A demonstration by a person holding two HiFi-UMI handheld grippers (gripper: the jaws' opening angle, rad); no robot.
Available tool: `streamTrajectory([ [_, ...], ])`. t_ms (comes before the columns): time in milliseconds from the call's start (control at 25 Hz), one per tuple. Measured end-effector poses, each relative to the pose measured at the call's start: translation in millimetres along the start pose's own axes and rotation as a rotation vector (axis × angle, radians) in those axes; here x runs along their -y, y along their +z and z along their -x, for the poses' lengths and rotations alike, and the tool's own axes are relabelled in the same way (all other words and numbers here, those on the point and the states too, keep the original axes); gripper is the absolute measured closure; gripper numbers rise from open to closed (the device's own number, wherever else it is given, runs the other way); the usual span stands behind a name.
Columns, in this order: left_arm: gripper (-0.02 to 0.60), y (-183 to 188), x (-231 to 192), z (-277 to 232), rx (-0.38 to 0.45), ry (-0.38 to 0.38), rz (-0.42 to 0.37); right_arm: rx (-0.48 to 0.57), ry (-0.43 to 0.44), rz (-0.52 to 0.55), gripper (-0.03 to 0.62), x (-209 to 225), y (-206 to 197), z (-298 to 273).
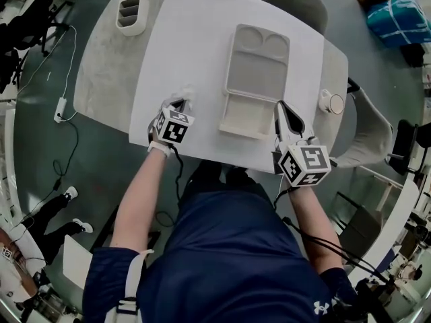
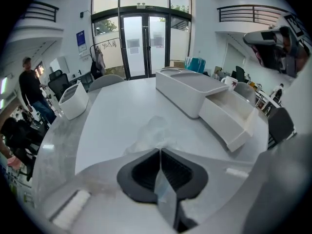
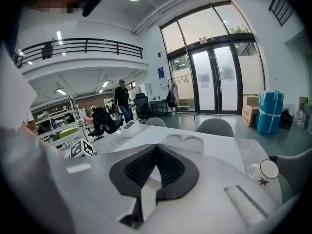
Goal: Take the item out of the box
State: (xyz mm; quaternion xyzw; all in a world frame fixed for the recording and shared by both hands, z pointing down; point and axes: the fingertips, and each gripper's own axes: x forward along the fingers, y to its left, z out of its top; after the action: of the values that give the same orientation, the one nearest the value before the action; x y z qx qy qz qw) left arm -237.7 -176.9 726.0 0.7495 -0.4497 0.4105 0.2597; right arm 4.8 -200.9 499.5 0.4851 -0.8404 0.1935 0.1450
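Outside the box (image 2: 187, 91), on the counter (image 2: 117, 116), the clear plastic item (image 2: 153, 128) is pinched by the left gripper (image 2: 160, 150), fingers pressed together. The right gripper (image 3: 156, 147) is held with fingers together, empty. The slick film could be lost if tugged.

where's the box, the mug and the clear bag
box (image 1: 258, 76), head view, its flat middle
mug (image 1: 332, 103), head view, its top
clear bag (image 2: 155, 129), left gripper view, its crumpled middle

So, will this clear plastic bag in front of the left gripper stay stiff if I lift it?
Probably floppy: the clear plastic bag looks crumpled and thin. Likely light, and it may slide easily on the smooth table.
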Motion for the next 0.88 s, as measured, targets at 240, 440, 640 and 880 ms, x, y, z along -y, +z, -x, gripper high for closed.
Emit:
streamTrajectory([
  [240,0.565,-1,8,-9,-0.025,-0.006,-0.017,-0.002,-0.018,-0.013,0.591,12,-1,8],
  [440,0.468,-4,7,-14,-0.058,0.02,-0.017,0.007,-0.016,-0.023,0.591,23,-1,12],
  [640,0.387,5,6,-1,-0.03,0.085,0.019,0.03,0.0,-0.024,0.591,32,3,19],
  [880,0.387,46,7,37,0.085,0.137,0.043,0.078,0.032,-0.023,0.591,39,19,23],
])
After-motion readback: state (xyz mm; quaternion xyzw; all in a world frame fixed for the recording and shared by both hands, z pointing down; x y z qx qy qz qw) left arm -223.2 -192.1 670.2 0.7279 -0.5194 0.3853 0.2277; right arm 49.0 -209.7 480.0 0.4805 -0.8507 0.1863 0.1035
